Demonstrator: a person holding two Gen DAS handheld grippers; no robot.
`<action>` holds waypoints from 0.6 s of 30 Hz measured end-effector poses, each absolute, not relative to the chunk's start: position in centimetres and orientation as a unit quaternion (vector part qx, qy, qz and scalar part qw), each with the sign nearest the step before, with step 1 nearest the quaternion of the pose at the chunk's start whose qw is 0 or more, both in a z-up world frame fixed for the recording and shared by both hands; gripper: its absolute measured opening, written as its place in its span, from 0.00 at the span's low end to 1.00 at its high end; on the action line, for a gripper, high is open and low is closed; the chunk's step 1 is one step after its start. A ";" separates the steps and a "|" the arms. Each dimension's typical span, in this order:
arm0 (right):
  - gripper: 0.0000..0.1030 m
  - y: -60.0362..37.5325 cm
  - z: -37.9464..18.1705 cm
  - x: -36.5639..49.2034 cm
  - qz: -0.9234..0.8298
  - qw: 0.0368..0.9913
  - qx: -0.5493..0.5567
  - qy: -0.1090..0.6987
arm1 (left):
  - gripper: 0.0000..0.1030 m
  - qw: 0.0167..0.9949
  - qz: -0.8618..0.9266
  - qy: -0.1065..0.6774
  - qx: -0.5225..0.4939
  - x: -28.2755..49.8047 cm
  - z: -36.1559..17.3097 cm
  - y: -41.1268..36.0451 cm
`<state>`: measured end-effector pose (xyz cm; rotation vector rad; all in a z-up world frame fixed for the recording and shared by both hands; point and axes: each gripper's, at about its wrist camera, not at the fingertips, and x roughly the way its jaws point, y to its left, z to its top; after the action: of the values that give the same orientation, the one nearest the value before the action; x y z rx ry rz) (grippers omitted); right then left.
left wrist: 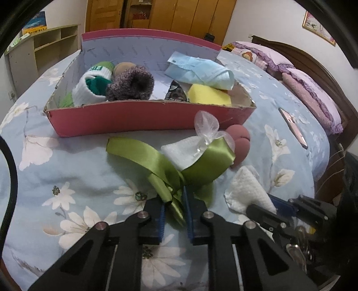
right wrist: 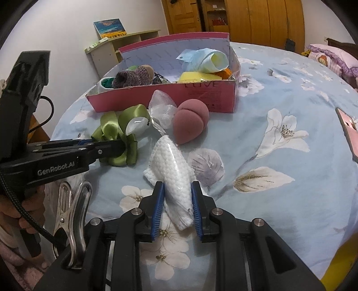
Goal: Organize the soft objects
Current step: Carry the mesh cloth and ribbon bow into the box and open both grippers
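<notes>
Floral bedspread (left wrist: 67,170): L fingers (left wrist: 174,202) pinch green ribbon (left wrist: 156,161); R fingers (right wrist: 177,201) clamp white cloth (right wrist: 172,170).

box (left wrist: 143,120) at 12 o'clock on bed (left wrist: 67,179) | socks (left wrist: 129,84) in its 9 o'clock end, sponge (left wrist: 209,95) at 3 | ribbon (left wrist: 156,161) at 6 of box | puff (left wrist: 240,141) at 3 of ribbon (touching) | towel (right wrist: 172,165) nearest, at 6 of puff

Floral bedspread (right wrist: 290,94), wooden wardrobe (left wrist: 179,15), white walls (right wrist: 67,22)
</notes>
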<state>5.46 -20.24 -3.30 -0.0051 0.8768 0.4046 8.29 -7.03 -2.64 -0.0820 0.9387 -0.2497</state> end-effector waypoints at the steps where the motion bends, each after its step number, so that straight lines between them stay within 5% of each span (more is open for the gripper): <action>1: 0.24 -20.4 -3.4 5.5 0.195 0.885 0.004 0.422 | 0.14 0.884 -0.119 0.451 -0.041 8.3 -2.6 -7.0; 18: 0.23 -20.3 -1.3 4.6 0.187 0.896 0.034 0.400 | 0.09 0.908 -0.131 0.396 -0.039 5.5 1.6 -5.7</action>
<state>4.63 -20.30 -1.34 0.0695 0.8296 0.3883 5.51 -5.66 1.64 -0.0802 0.8170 -0.2706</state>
